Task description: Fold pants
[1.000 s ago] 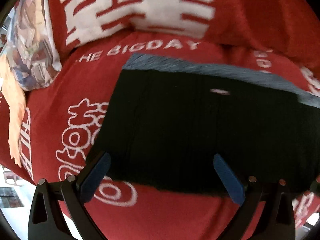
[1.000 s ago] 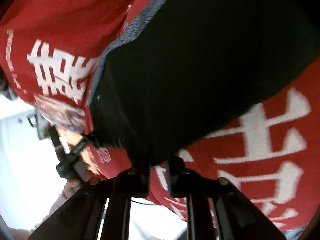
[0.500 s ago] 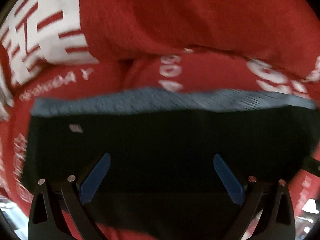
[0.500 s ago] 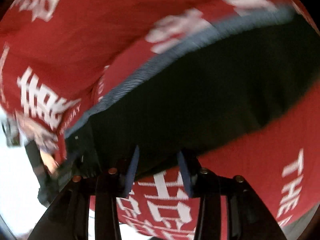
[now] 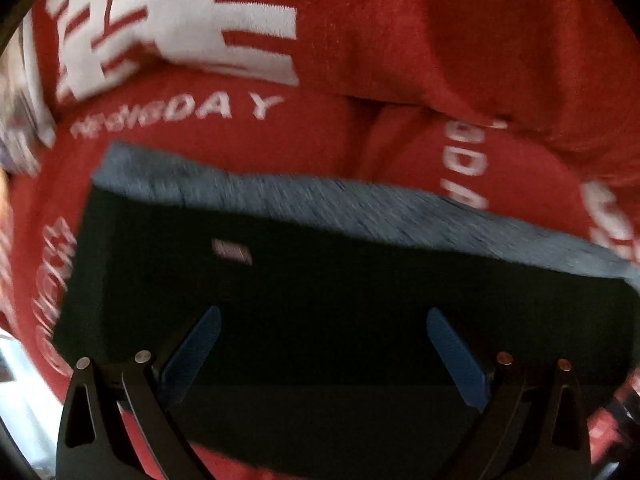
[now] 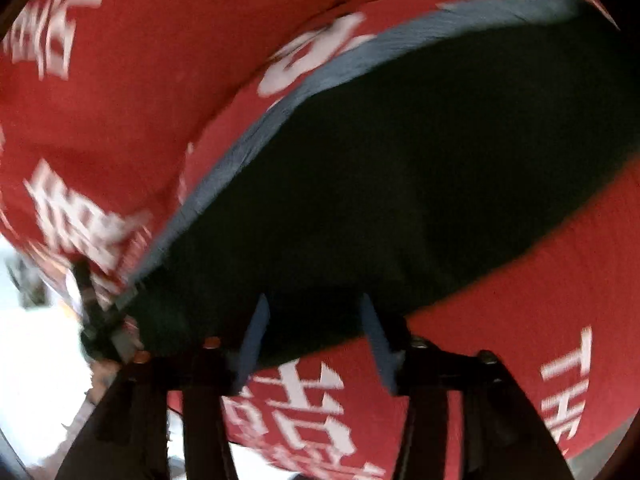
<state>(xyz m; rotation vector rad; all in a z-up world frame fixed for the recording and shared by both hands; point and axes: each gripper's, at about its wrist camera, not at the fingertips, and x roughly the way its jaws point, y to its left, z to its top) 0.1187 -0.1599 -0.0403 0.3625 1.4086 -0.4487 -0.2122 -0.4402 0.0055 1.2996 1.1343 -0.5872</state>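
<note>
The folded black pants (image 5: 340,320) lie flat on the red bedspread (image 5: 400,60) with white lettering, a grey waistband (image 5: 320,204) running from ten o'clock to three o'clock along their far edge. The left gripper (image 5: 324,340) hangs above them, fingers spread wide, nothing between. The right gripper (image 6: 312,336) has its jaws opening at the pants' near edge (image 6: 360,220), gripping nothing.

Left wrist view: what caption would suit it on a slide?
Open left tongs hover above folded black pants lying on a red printed blanket.
</note>
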